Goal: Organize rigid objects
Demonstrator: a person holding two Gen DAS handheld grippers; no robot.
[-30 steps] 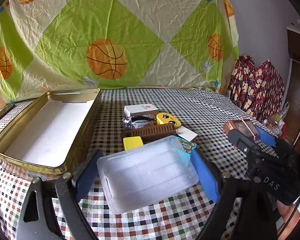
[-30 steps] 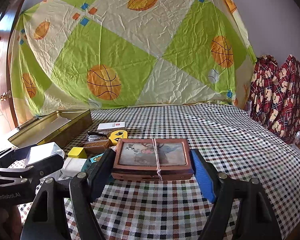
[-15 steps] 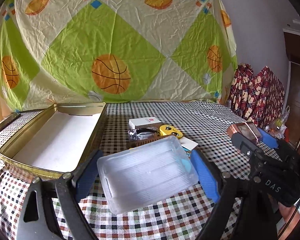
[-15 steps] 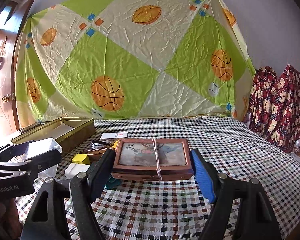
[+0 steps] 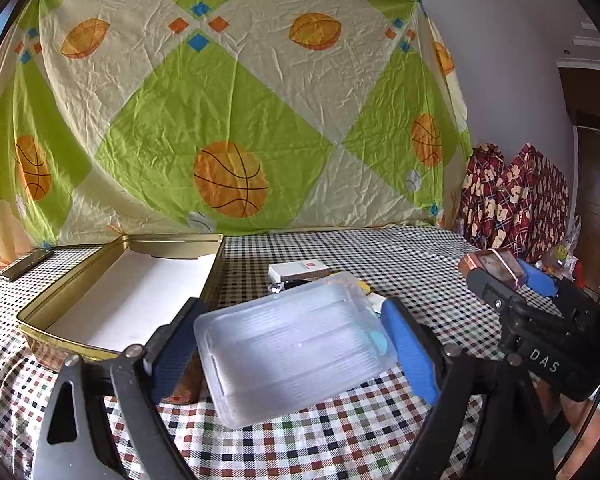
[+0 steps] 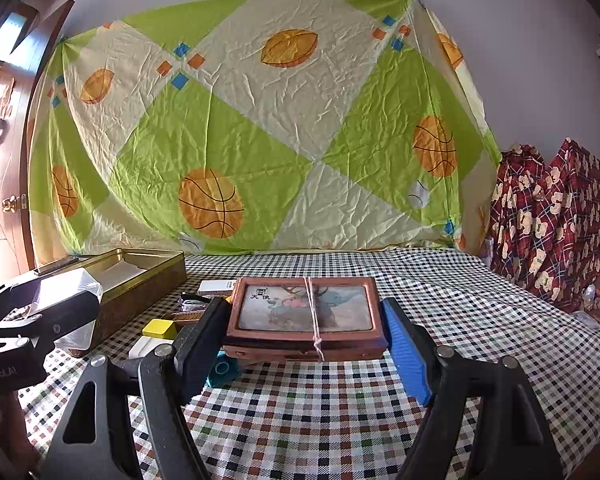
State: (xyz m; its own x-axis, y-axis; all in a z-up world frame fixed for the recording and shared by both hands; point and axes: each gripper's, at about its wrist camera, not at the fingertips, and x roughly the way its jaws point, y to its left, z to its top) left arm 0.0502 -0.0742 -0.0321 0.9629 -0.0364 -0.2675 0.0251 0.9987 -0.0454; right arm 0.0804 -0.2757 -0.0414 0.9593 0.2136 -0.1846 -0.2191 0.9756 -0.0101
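While both loads stay clamped, the left tongs (image 5: 292, 344) have lifted the clear plastic box (image 5: 290, 350) toward the open gold tin (image 5: 112, 296); the right tongs (image 6: 306, 332) hold the framed box (image 6: 306, 316) above the table (image 6: 460, 320), awaiting placement.

Two low wrist views, shared gold tin (image 5: 120, 276).

A crumpled sheet (image 6: 260, 132) of green and cream diamonds, printed with basketballs, hung across the pale wall (image 6: 540, 40); a checked cloth (image 6: 460, 300) covered the surface below; red bear-print bundles (image 6: 556, 220) stood at right; a wooden door (image 6: 4, 184) at left caught bright daylight.
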